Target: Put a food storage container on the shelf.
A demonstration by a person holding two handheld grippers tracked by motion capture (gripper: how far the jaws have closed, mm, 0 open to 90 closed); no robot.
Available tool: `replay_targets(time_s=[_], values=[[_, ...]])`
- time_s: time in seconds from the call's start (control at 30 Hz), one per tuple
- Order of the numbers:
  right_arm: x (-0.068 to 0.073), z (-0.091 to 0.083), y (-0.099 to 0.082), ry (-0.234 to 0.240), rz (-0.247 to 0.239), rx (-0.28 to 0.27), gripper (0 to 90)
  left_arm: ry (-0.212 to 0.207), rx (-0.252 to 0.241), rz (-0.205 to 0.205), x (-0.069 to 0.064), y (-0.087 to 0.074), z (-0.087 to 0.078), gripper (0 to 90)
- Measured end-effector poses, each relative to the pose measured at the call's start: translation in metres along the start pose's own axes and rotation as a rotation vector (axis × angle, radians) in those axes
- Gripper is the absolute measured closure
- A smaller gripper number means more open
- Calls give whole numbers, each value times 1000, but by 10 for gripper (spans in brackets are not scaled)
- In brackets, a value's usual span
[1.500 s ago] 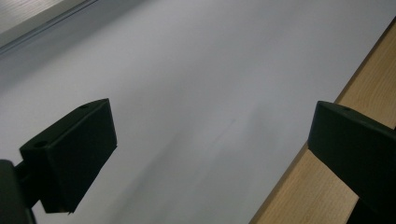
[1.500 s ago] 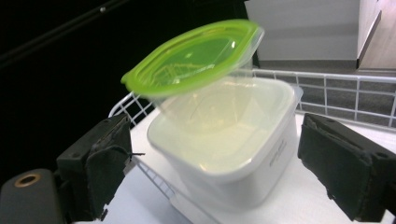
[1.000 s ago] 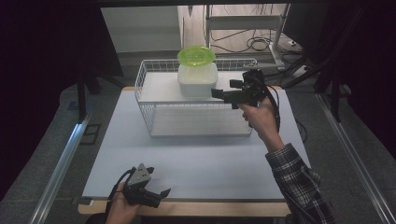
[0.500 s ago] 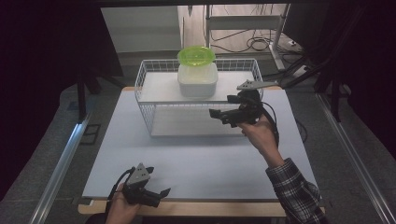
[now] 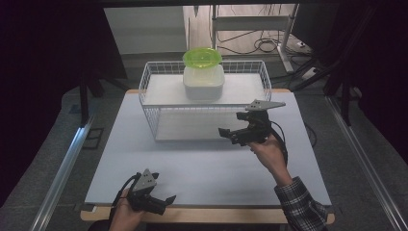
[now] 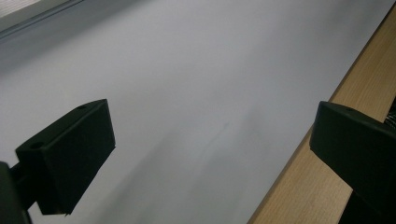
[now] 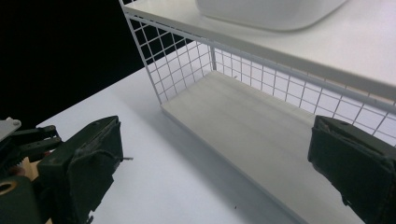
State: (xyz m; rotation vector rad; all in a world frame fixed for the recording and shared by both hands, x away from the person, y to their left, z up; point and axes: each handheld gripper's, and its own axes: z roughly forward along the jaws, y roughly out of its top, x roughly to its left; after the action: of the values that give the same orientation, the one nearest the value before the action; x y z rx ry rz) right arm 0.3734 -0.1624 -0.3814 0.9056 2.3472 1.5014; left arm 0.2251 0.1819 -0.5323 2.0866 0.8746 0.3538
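The right claw [image 5: 230, 135], jaws apart and empty, hangs just in front of the rack [image 5: 159, 103] with the tub [image 5: 203, 82] above and beyond it on the top shelf, so rise level before closing in; the left claw [image 5: 163, 202], also apart, idles.

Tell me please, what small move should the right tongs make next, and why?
Probably lower them a little toward the table and rest. The right tongs are open and empty, in front of the wire rack. The white container with its green lid already sits on the rack's top shelf, so nothing seems left to carry. The left tongs rest open at the near table edge.
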Motion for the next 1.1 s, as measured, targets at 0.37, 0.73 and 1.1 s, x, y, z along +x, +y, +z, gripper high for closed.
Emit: replay_targets(time_s=[0.37, 0.73, 1.1], values=[[1, -5, -17, -1, -20, 12, 51, -3, 8, 5, -1, 0, 0, 0], [8, -10, -39, -47, -61, 48, 39, 1, 8, 6, -1, 0, 0, 0], [13, -16, -59, -106, -89, 74, 2, 6, 15, 10, -1, 0, 0, 0]])
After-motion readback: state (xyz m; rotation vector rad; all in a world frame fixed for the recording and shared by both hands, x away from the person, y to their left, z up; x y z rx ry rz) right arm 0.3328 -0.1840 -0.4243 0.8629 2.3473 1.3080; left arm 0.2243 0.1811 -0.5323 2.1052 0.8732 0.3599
